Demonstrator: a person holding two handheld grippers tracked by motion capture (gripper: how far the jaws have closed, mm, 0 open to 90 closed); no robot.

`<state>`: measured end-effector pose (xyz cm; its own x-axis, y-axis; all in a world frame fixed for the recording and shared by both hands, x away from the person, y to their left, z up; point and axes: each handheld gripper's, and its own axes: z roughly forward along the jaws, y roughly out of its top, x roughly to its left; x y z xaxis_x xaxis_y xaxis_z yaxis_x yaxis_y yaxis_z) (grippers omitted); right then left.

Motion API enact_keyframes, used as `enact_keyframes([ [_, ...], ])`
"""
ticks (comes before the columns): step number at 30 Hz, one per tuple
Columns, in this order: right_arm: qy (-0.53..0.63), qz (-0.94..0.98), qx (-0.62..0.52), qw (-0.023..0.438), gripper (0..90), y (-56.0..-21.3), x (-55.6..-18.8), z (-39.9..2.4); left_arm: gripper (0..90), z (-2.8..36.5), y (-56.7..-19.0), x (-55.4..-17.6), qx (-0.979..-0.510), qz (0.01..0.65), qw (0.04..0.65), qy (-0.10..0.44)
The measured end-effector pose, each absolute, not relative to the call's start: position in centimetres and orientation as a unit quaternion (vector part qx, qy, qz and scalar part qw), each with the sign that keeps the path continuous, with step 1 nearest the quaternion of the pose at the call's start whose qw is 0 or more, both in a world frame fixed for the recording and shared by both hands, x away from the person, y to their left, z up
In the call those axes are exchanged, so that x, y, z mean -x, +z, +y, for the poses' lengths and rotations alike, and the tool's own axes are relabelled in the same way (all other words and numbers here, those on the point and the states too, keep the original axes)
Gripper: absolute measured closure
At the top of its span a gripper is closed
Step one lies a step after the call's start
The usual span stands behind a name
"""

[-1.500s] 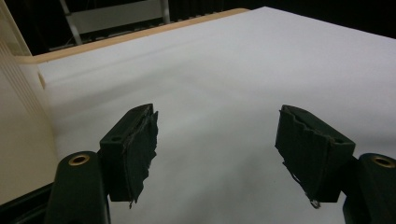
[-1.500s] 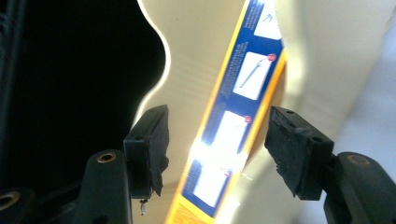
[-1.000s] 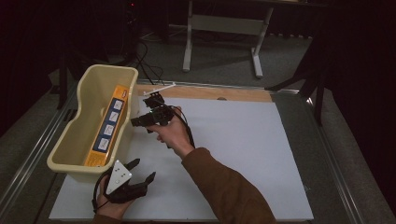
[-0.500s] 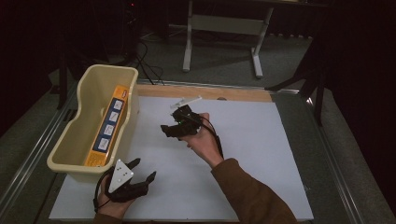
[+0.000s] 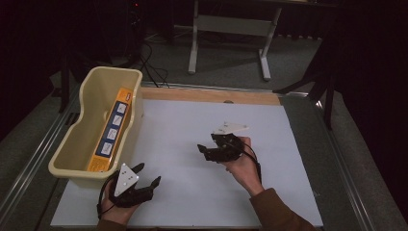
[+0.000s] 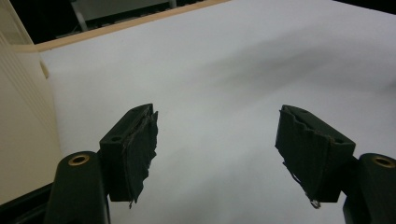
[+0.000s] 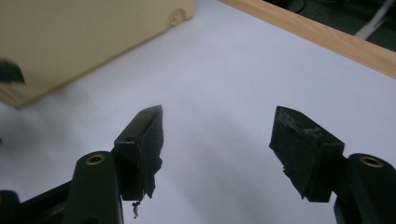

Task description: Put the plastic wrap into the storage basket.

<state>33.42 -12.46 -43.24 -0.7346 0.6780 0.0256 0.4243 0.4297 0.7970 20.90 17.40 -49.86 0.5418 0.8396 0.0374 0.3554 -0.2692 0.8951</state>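
One box (image 5: 111, 132) is the item in play: a long, flat orange carton with a row of pale labels on a dark blue stripe, lying lengthwise inside the cream bin (image 5: 82, 169), leaning toward the bin's right wall as seen from the high view. Both tongs are empty. Left tongs (image 5: 144, 179) rest low on the white tabletop (image 5: 269, 125) just beside the bin's near corner, jaws wide with nothing between them. Right tongs (image 5: 206, 146) sit near the middle of the tabletop, well apart from the bin, jaws also wide and bare; the bin's side shows beyond them in the right gripper view. Judgement on handling: the box looks like thin card, so probably light, stiff along its length but easy to dent on the broad faces, and its printed finish may be slick. If you go for it, take it across the narrow width, near the middle of its length, so it does not swing. The bin walls leave little room beside it; you may need to tip one end up first.
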Motion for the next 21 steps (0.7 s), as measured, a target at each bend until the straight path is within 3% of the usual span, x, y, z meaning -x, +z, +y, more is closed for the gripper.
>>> enact_keyframes([
  [21, 0.457, 0.758, -0.419, 0.201, 31.8, -48.2, -27.8, -25.1, 29.1, 17.3, -49.9, -21.0, -0.755, 0.398, 0.449, 0.264],
])
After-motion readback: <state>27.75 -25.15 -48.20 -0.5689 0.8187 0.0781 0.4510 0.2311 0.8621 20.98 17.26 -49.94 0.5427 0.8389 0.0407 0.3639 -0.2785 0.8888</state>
